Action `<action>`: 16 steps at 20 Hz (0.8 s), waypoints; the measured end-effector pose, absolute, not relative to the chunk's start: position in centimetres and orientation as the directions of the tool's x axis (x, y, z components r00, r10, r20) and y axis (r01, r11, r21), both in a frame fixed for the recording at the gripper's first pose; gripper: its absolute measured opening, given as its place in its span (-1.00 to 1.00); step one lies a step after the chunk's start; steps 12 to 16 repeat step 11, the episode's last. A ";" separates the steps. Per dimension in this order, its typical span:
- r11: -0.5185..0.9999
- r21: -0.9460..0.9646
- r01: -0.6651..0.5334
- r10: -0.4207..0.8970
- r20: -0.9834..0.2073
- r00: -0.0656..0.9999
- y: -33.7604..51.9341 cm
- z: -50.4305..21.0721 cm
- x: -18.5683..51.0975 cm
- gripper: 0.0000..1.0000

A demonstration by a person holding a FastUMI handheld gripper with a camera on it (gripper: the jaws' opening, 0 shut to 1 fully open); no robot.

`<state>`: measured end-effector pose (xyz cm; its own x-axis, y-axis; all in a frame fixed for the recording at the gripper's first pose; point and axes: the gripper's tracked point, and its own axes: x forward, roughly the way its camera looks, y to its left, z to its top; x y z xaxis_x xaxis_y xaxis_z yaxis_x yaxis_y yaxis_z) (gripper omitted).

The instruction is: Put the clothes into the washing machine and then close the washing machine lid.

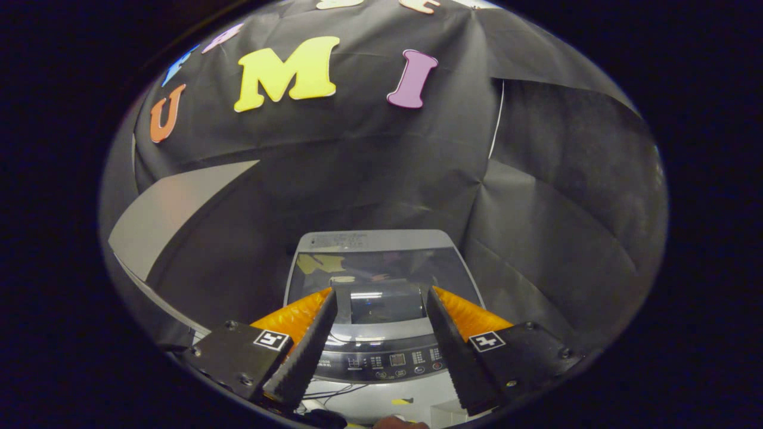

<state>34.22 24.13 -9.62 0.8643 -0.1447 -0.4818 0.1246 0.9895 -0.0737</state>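
The gripper (381,301) sits low in the centre of the frame, its two fingers (304,351) spread wide apart with nothing held between them. Through the gap between them shows the grey top-loading washing machine (381,241), seen from its front side, lying in the lower middle of the picture just ahead of and below the fingertips. Its dark, glossy glass lid (381,271) lies flat and closed over the tub, mirroring the booth above it. Nearer the camera, between the fingers at the bottom centre, runs the curved dark control panel (387,363) with small buttons and a little display; the markings are too small to make out. No clothes can be made out on or around the machine, and whether any lie under the closed lid cannot be told. At the very bottom edge, below the panel, a small part of a hand (398,423) shows beside some thin dark cables (334,393) on a pale surface. In the middle left of the frame a flat light grey panel (167,220) slants against the black cloth wall (536,208), which fills the upper half and the right of the picture behind the machine.
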 end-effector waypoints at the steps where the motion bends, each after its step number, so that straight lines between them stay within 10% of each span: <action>1: 0.991 -0.068 0.112 -0.132 -0.471 0.872 23.8 -9.2 33.9 0.89; 16: 0.997 -0.081 -0.008 -0.021 -0.357 0.934 17.9 -5.7 28.1 0.89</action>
